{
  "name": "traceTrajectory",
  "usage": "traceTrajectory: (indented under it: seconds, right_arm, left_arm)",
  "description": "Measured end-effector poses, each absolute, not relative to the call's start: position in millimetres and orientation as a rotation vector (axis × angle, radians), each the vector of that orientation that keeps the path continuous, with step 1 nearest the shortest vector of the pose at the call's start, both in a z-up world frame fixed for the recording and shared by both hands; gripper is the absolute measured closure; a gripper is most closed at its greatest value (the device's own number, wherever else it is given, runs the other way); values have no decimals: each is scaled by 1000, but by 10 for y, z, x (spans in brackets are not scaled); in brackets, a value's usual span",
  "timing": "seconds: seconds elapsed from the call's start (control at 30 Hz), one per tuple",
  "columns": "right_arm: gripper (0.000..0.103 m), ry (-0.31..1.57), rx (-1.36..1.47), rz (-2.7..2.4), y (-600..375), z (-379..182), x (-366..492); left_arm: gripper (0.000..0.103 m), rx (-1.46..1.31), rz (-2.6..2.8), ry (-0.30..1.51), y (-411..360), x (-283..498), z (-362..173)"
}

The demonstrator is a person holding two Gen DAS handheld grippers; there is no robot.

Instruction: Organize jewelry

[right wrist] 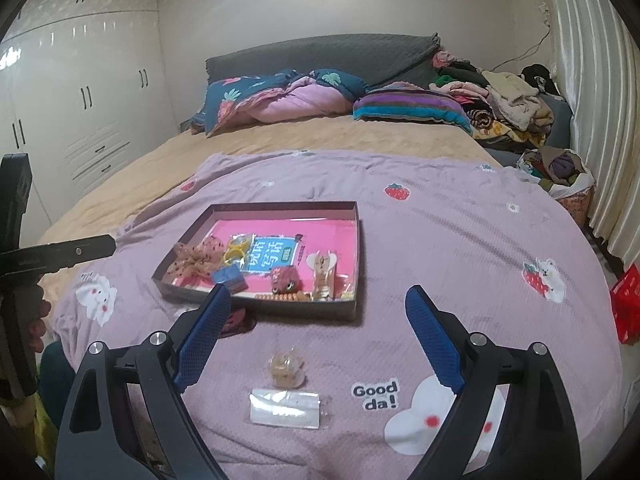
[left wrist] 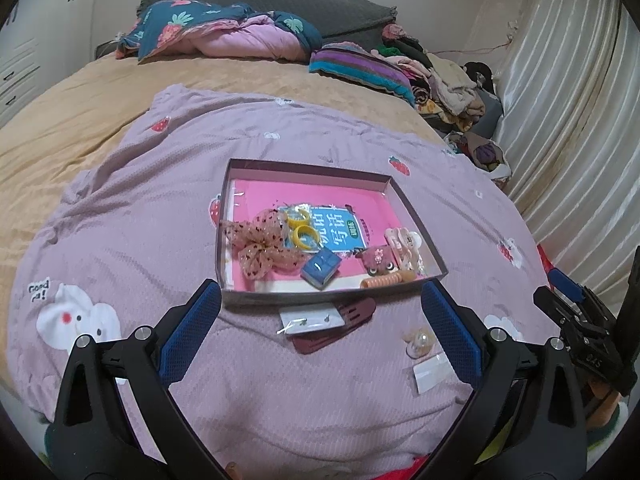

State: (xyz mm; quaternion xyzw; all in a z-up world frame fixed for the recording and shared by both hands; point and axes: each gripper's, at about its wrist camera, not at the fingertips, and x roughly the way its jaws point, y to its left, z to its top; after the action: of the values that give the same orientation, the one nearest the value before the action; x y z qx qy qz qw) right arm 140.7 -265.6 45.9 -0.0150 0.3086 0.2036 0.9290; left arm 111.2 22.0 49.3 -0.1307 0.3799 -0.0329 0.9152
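A shallow dark box (left wrist: 420,224) (right wrist: 256,307) lies on the lilac blanket and holds a dotted bow (left wrist: 262,246), yellow rings (left wrist: 302,226), a blue cube (left wrist: 320,266), hair clips (left wrist: 402,246) and a coil tie (left wrist: 382,280). In front of the box lie an earring packet (left wrist: 312,320) on a maroon comb (left wrist: 340,324), a pearl clip (left wrist: 418,342) (right wrist: 286,368) and a clear packet (left wrist: 434,374) (right wrist: 286,408). My left gripper (left wrist: 320,296) is open and empty above the earring packet. My right gripper (right wrist: 318,296) is open and empty above the pearl clip.
Folded quilts (left wrist: 224,36) and a striped pillow (left wrist: 360,66) lie at the bed's head. A clothes pile (left wrist: 448,84) sits at the far right by the curtain (left wrist: 580,120). Wardrobes (right wrist: 80,80) stand on the left. A red box (right wrist: 626,304) lies beside the bed.
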Motion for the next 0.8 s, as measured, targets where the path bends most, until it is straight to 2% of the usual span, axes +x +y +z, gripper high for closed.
traceTrajectory:
  seconds: [0.8]
  right_arm:
    - [12, 703, -94, 472, -2483, 149, 1014]
  left_arm:
    - [10, -237, -50, 822, 163, 818, 254]
